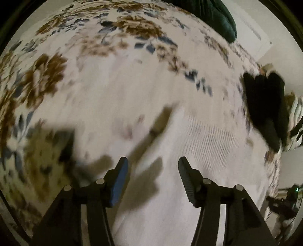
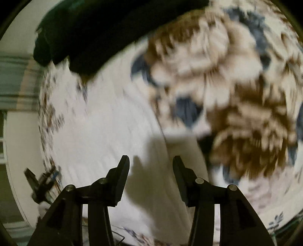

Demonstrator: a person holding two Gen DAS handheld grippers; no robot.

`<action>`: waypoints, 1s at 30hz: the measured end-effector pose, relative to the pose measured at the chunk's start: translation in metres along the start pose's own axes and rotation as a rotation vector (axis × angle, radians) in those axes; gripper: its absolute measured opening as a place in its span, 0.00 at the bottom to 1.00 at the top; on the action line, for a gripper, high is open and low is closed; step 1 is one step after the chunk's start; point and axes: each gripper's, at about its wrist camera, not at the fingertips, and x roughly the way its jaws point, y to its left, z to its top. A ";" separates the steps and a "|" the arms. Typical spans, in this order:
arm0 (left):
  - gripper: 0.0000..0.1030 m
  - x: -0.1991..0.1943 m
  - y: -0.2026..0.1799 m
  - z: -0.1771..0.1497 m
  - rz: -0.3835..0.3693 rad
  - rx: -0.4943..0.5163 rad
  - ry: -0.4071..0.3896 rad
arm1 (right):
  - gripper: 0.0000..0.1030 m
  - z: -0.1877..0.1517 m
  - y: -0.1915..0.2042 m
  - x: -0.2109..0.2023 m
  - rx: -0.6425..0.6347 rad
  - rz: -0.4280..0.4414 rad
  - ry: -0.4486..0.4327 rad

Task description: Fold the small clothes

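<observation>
A white ribbed garment (image 1: 198,151) lies flat on a floral bedspread (image 1: 47,79). It also shows in the right wrist view (image 2: 106,136), with its edge running down the middle. My left gripper (image 1: 153,162) is open and empty just above the garment. My right gripper (image 2: 151,160) is open and empty over the garment's right edge. A black piece of clothing (image 1: 267,107) lies at the bed's right side, and shows at the top left of the right wrist view (image 2: 98,32). Both views are blurred by motion.
A dark green cushion (image 1: 217,17) lies at the far end of the bed. The other gripper shows at the edge of each view (image 1: 284,202) (image 2: 41,183). The bed's edge and a pale wall (image 2: 15,132) are to the left in the right wrist view.
</observation>
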 end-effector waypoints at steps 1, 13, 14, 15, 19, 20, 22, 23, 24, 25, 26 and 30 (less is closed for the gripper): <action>0.51 0.003 -0.001 -0.012 0.033 0.024 0.014 | 0.24 -0.006 -0.003 0.005 0.008 0.001 -0.004; 0.54 0.023 -0.009 -0.027 0.089 0.077 0.065 | 0.12 -0.037 -0.048 -0.008 0.133 -0.089 -0.059; 0.54 0.013 -0.014 -0.027 0.090 0.087 0.049 | 0.17 -0.038 -0.047 -0.012 0.139 -0.044 -0.055; 0.54 0.004 -0.017 -0.030 0.092 0.096 0.034 | 0.28 -0.040 -0.047 -0.019 0.139 -0.016 -0.063; 0.54 -0.021 -0.039 -0.048 0.098 0.157 0.000 | 0.44 -0.055 -0.052 -0.039 0.157 0.046 -0.090; 0.55 -0.019 -0.042 -0.055 0.096 0.166 0.011 | 0.45 -0.060 -0.056 -0.036 0.168 0.048 -0.065; 0.55 -0.008 -0.042 -0.072 0.113 0.181 0.058 | 0.45 -0.074 -0.060 -0.024 0.171 0.034 -0.004; 0.55 0.002 -0.041 -0.078 0.126 0.185 0.089 | 0.45 -0.079 -0.059 -0.020 0.166 0.034 0.012; 0.55 0.012 -0.038 -0.085 0.149 0.190 0.120 | 0.28 -0.087 -0.061 -0.018 0.156 0.012 0.005; 0.55 0.021 -0.036 -0.091 0.163 0.190 0.142 | 0.12 -0.091 -0.062 -0.012 0.141 -0.063 0.018; 0.55 0.023 -0.034 -0.092 0.162 0.182 0.144 | 0.12 -0.094 -0.068 -0.007 0.154 -0.120 0.037; 0.55 0.005 -0.042 -0.074 0.130 0.172 0.100 | 0.13 -0.087 -0.076 -0.017 0.238 -0.047 0.016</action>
